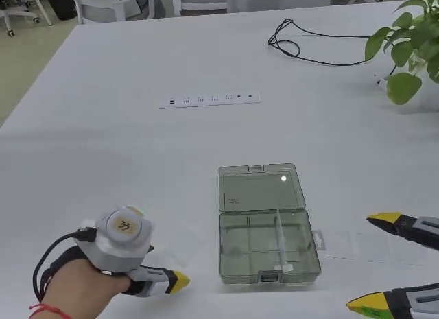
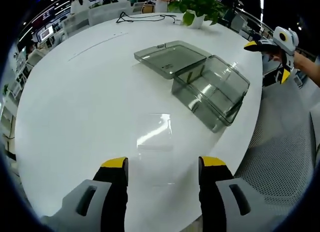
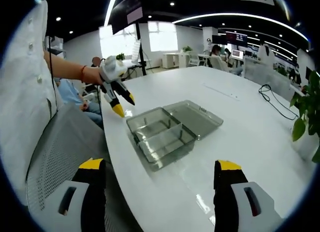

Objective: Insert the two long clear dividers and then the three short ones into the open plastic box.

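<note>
While left hand-held gripper (image 2: 164, 164) and right hand-held gripper (image 3: 160, 167) gape empty, power strip (image 1: 210, 99) lies beyond box (image 1: 233, 274).

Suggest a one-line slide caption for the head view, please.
Left gripper and wide-open right gripper flank the open plastic box, one clear divider fitted, spare dividers lying beside it.

Left gripper (image 2: 163, 162), in a hand (image 1: 72, 291) near left, gaped empty; right gripper (image 1: 374, 261), near right, gaped empty too.
</note>
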Available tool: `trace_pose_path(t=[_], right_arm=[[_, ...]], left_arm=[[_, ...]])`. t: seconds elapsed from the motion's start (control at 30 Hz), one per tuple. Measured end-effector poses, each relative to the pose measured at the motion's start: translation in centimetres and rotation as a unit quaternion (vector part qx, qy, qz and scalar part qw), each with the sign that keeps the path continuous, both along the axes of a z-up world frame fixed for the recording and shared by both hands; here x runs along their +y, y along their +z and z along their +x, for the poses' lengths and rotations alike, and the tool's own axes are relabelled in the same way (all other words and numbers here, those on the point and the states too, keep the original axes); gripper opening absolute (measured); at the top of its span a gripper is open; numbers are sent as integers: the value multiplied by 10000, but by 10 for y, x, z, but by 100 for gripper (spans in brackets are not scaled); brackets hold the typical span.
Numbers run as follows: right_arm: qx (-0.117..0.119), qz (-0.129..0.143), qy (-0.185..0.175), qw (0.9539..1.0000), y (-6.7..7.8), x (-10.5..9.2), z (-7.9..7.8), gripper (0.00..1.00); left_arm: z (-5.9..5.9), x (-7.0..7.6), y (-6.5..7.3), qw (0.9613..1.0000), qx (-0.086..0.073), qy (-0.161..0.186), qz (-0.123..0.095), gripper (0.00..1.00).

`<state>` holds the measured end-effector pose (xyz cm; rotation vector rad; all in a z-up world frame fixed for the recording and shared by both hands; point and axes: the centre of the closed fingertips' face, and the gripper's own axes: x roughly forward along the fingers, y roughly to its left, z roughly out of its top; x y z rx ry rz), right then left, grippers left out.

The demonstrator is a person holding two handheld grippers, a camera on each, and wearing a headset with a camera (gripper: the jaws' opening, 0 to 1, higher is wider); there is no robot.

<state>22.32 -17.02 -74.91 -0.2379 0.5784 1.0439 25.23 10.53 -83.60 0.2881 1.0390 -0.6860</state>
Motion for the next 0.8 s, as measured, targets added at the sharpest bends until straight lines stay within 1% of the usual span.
trace_pose_path(t=[0.07, 0.1, 0.13, 0.2, 0.33, 0.37, 0.4, 0.5, 0.7, 0.77, 0.8], right_arm=[[-11, 32, -25, 10000, 1, 1, 0, 90], [-7, 31, -30, 10000, 1, 1, 0, 90], [-11, 32, -32, 10000, 1, 1, 0, 90], [-23, 45, -32, 10000, 1, 2, -1, 90], [-99, -9, -47, 9999, 2, 2, 0, 88], [-112, 3, -58, 9999, 3, 2, 0, 88], [-111, 40, -92, 9999, 4, 3, 1, 88], [-123, 78, -123, 9998, 5, 3, 2, 88], [-129, 122, -160, 9997, 5, 4, 1, 88], [-111, 114, -170, 9997, 5, 4, 0, 88], [-107, 124, -178, 9997, 5, 5, 0, 88]], left_arm=[[1, 1, -2, 10000, -15, -8, 68, 53], [2, 2, -5, 9999, 28, 26, 115, 52], [1, 2, -6, 9999, 35, 21, 152, 52], [0, 5, -9, 9995, 53, -26, 303, 51], [-1, 7, -16, 9988, 103, -29, 475, 46], [-1, 8, -17, 9987, 101, -33, 506, 45], [0, 8, -16, 9985, 50, -51, 539, 44], [3, 10, -16, 9981, 18, -29, 621, 42], [4, 11, -16, 9981, 21, 79, 619, 39], [3, 11, -16, 9980, 33, 58, 628, 33], [3, 12, -16, 9979, 34, 37, 646, 32]])
